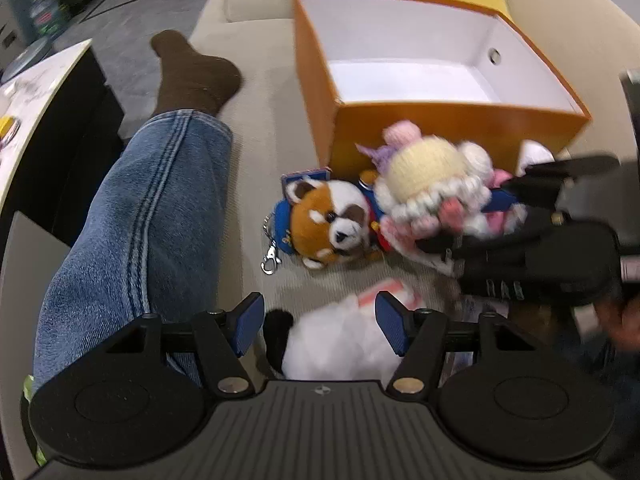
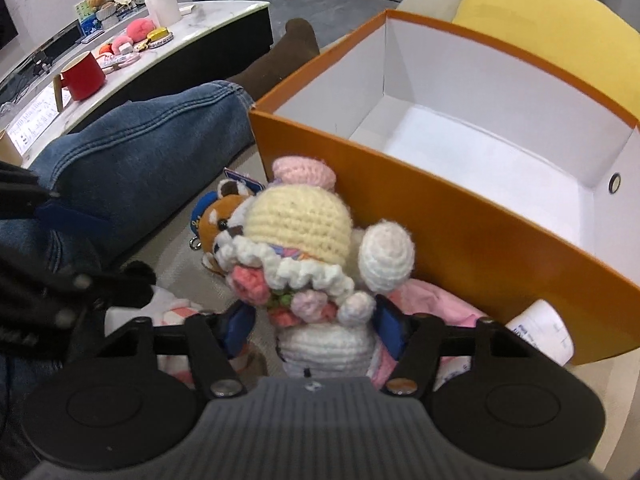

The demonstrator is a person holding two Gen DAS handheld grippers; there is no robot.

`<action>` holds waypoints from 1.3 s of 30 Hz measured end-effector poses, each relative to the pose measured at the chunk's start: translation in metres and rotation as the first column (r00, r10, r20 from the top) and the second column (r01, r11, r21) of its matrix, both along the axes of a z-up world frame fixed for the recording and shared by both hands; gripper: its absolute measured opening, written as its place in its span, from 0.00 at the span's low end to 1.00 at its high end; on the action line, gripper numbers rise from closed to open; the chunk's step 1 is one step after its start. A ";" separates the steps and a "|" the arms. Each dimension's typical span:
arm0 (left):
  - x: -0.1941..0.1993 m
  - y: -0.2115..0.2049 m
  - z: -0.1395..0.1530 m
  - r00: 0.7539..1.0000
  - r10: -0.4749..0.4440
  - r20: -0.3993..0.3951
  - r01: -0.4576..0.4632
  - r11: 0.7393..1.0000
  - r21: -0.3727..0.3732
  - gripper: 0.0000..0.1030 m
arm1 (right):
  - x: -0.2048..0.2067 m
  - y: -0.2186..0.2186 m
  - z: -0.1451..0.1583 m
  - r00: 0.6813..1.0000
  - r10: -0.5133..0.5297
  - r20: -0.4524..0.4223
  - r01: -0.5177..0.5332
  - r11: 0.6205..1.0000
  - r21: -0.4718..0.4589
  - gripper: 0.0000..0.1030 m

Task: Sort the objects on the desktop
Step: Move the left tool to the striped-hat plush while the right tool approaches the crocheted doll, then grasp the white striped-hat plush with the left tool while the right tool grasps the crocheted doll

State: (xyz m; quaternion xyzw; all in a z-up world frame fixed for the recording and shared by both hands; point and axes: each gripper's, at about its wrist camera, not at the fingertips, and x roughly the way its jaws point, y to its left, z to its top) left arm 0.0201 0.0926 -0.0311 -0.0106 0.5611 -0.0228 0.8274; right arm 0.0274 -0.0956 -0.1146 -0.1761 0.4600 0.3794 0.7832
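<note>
1. Beige sofa (image 1: 264,128) scene: crochet doll (image 2: 304,240) sits just outside the orange box (image 2: 460,216) near wall, clamped at its body by right gripper (image 2: 314,326) jaws.
2. Left gripper (image 1: 320,326) jaws spread wide, straddling white plush (image 1: 336,344), no grip.
3. Red panda plush (image 1: 328,224) lies beside the doll.

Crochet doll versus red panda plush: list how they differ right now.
The crochet doll is knitted yarn in cream, white and pink; the red panda plush is fuzzy brown-and-white fabric with a blue cap. The doll sits between the right gripper fingers; the panda lies on the sofa, ungripped. Only the panda shows a metal clip. Both are outside the orange box.
</note>
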 end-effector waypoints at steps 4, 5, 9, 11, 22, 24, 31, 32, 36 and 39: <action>-0.011 -0.016 0.001 0.994 -0.106 -0.012 0.106 0.992 0.069 0.70 | -0.005 -0.008 0.013 1.000 0.002 -0.009 -0.001 0.999 0.038 0.43; -0.014 -0.020 0.002 0.991 -0.135 -0.012 0.136 0.987 0.090 0.70 | -0.007 -0.012 0.018 1.000 0.000 -0.006 0.001 0.999 0.048 0.43; -0.031 -0.037 0.004 0.965 -0.262 -0.001 0.257 0.947 0.193 0.71 | -0.015 -0.027 0.039 1.000 -0.021 0.008 0.020 0.995 0.095 0.42; -0.035 -0.047 -0.003 0.950 -0.311 0.000 0.302 0.921 0.248 0.71 | -0.019 -0.034 0.048 0.999 -0.036 0.014 0.034 0.993 0.111 0.42; -0.060 -0.096 -0.060 0.894 -0.442 -0.075 0.424 0.780 0.460 0.81 | -0.033 -0.071 0.076 0.991 -0.128 0.044 0.119 0.978 0.174 0.42; -0.060 -0.099 -0.067 0.898 -0.434 -0.076 0.412 0.766 0.494 0.82 | -0.033 -0.076 0.075 0.989 -0.145 0.040 0.136 0.975 0.176 0.42; -0.051 -0.098 -0.091 0.924 -0.379 -0.055 0.334 0.727 0.600 0.81 | -0.036 -0.088 0.074 0.984 -0.179 0.023 0.172 0.967 0.190 0.42; -0.047 -0.094 -0.095 0.933 -0.357 -0.046 0.305 0.718 0.626 0.76 | -0.036 -0.089 0.074 0.983 -0.183 0.023 0.175 0.966 0.192 0.42; -0.041 -0.077 -0.085 0.954 -0.301 -0.007 0.248 0.771 0.586 0.68 | -0.033 -0.095 0.075 0.980 -0.199 0.015 0.192 0.959 0.208 0.42; -0.041 -0.067 -0.066 0.964 -0.264 0.023 0.217 0.836 0.504 0.66 | -0.029 -0.098 0.078 0.978 -0.207 0.001 0.202 0.953 0.226 0.42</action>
